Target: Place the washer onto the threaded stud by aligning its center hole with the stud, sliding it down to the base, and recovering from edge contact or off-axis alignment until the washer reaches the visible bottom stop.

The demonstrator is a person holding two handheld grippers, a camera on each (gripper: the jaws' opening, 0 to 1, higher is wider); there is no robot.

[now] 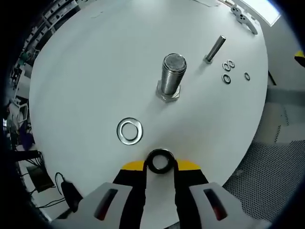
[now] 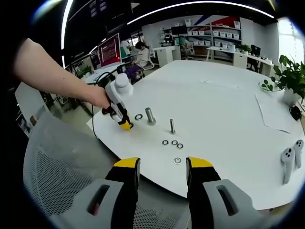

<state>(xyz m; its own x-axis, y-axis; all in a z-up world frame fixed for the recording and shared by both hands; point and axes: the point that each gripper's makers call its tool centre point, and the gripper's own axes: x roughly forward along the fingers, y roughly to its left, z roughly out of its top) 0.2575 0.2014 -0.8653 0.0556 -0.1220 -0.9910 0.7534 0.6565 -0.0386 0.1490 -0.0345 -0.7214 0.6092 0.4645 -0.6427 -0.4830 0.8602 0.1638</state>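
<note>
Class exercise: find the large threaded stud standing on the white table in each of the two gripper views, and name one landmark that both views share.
Left gripper view: the large threaded stud stands upright just above centre, beyond the held washer.
Right gripper view: the same stud is small, left of centre, just right of the left gripper.
Shared landmark: the thin bolt standing near the small washers.

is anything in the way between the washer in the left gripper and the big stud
Nothing visible blocks it. The washer held in the left gripper faces bare table up to the large stud. A second washer lies flat off to the side, clear of that line.
</note>
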